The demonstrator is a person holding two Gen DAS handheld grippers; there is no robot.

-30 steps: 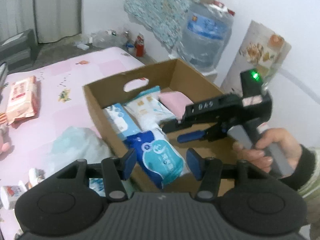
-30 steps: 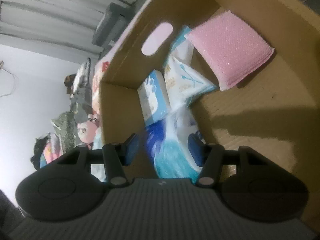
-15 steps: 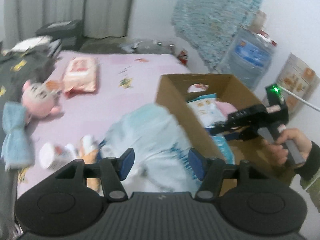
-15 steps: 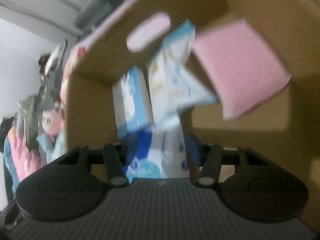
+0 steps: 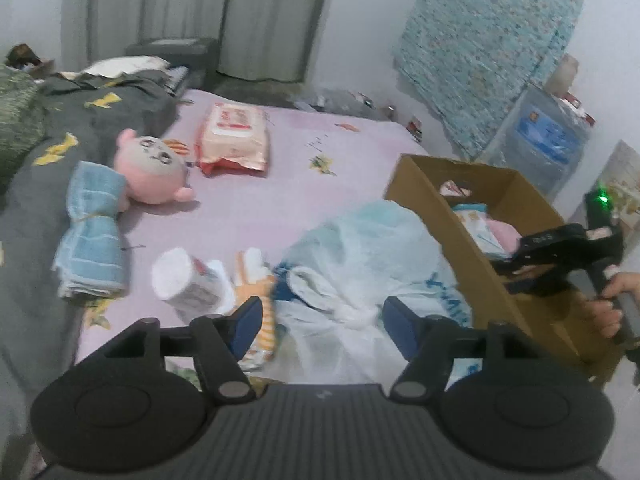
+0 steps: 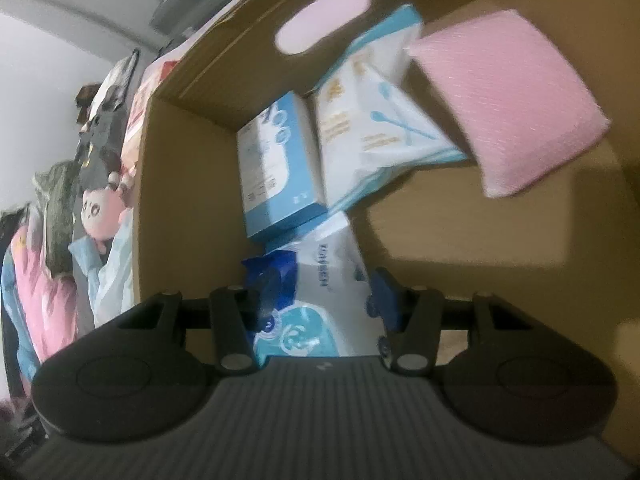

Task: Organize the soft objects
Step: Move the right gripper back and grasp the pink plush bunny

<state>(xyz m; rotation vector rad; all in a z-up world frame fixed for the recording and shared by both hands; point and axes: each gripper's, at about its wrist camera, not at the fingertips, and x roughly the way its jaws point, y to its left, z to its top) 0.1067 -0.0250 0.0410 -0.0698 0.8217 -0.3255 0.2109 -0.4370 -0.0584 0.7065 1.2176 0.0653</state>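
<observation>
**Left tongs free over the bed pile, right tongs on a pack in the box**

My left gripper [image 5: 324, 320] points steeply down over the near edge of the bed. Its jaws have just been opening and stand wide, with nothing gripped between them. Below lies a crumpled white bag [image 5: 360, 264]. Just left of it are an orange striped piece [image 5: 256, 280] and a tissue roll [image 5: 184, 280]. I judge all three light and squashy. The bag is slippery film that will bunch, so I would pinch a thick fold. The roll is firmer, so I would take it across its middle.

Farther left a folded blue towel [image 5: 90, 236] touches a pink plush [image 5: 152, 172]. A wipes pack [image 5: 232, 138] lies at the far side.

The box [image 5: 452, 240] stands to the right. My right gripper [image 6: 316, 300] points down into it, with a blue and white pack [image 6: 320, 280] between its jaws. They have just eased open slightly, yet both pads look to be touching the pack. It rests low against the box's left wall, soft and crinkly, likely to slide if loosed
</observation>
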